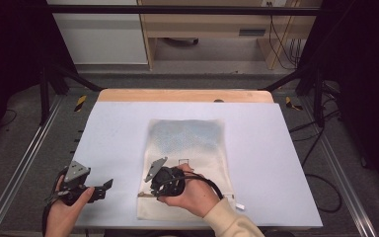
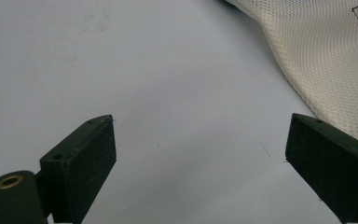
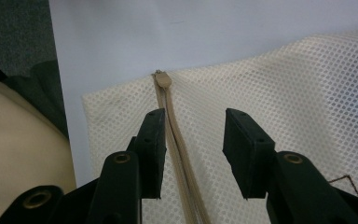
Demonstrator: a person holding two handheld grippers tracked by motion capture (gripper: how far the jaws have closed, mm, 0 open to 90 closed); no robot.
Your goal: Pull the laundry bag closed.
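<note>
Both grippers are gaping empty: right gripper (image 3: pixel 193 154) is straddling the mesh bag's (image 3: pixel 279 88) zipper (image 3: pixel 172 121), left gripper (image 2: pixel 200 163) is hovering beside it.

Pale blue-grey bench (image 1: pixel 118 128) across the middle of the frame, wooden strip (image 1: pixel 185 95) along its far edge. Metal rails (image 1: pixel 22 165) down both sides, on grey floor (image 1: pixel 10 133). Wooden furniture (image 1: pixel 202 24) at upper centre, white cabinet (image 1: pixel 98 34) at upper left, black cables (image 1: pixel 281 39) hanging at upper right.
</note>
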